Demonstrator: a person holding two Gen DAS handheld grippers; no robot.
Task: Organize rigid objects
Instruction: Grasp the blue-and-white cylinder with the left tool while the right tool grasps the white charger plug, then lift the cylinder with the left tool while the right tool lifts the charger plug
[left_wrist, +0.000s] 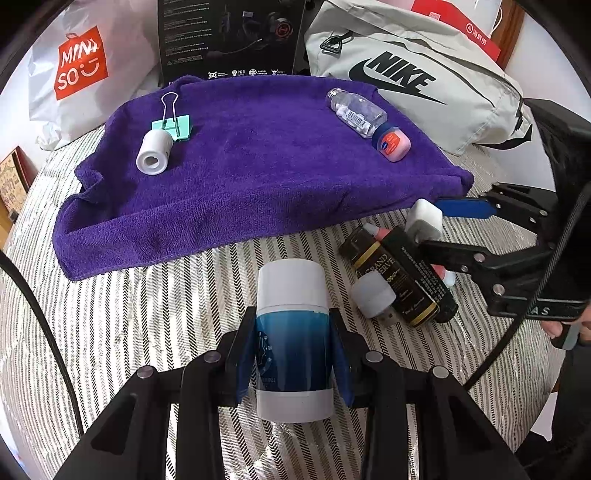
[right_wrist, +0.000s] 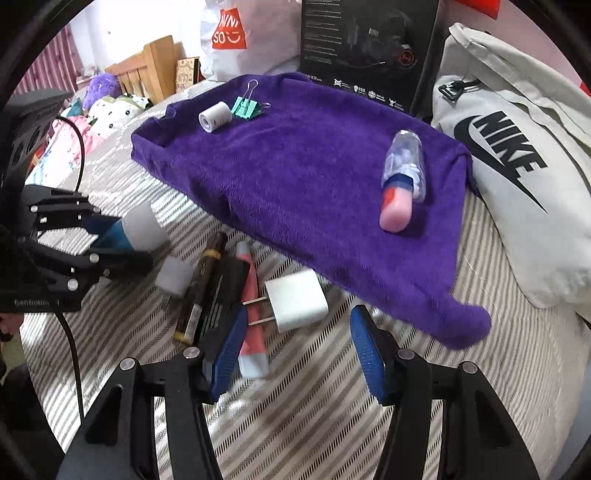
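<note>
The left gripper (left_wrist: 293, 354) has its fingers clamped on the blue-and-white tube (left_wrist: 291, 332), just off the bed, short of the purple towel (left_wrist: 258, 177). Next, I judge, it carries the tube onto the towel — while the right gripper (right_wrist: 295, 350), fingers apart, hangs over the white plug (right_wrist: 295, 299).

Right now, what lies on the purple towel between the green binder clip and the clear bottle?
Nothing: both wrist views show bare purple towel between the green binder clip and the clear bottle.
</note>
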